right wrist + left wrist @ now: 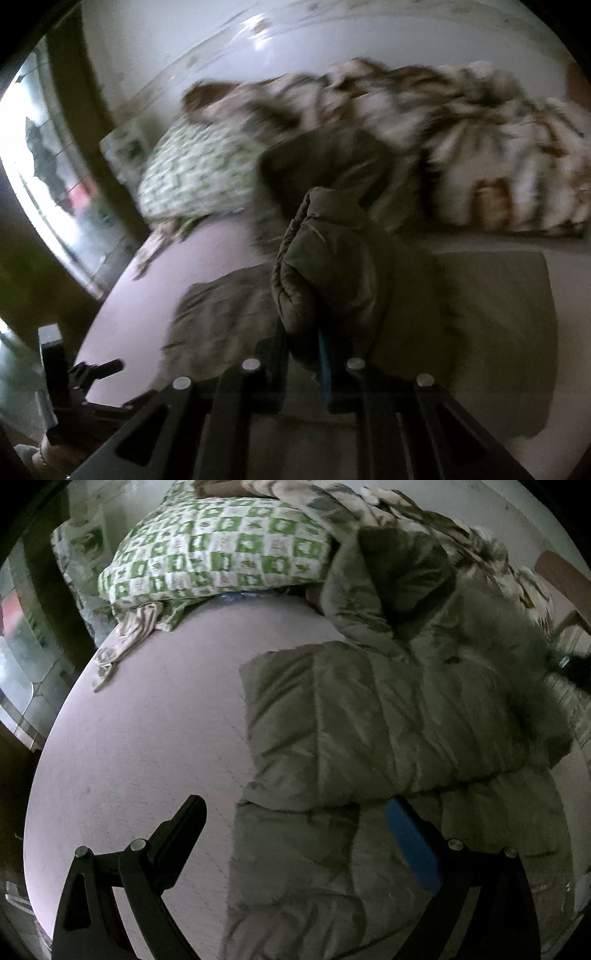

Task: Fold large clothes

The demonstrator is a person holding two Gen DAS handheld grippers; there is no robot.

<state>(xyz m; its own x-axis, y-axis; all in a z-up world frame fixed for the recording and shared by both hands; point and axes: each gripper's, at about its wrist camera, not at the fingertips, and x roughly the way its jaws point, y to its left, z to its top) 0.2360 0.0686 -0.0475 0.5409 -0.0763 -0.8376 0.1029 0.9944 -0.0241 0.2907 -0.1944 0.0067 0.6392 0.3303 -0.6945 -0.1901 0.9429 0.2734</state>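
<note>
An olive padded jacket (388, 731) with a fur-trimmed hood lies on the pale bed sheet (140, 738), one part folded over its middle. My left gripper (295, 812) is open and empty just above the jacket's left edge. My right gripper (303, 339) is shut on a bunched fold of the jacket (325, 258) and holds it lifted above the rest of the garment. The left gripper also shows at the lower left of the right wrist view (107, 367).
A green and white checked pillow (218, 550) lies at the head of the bed. A crumpled leaf-print blanket (461, 147) is piled behind the jacket. A window (44, 177) is at the left. A wooden chair (565, 579) stands at the right.
</note>
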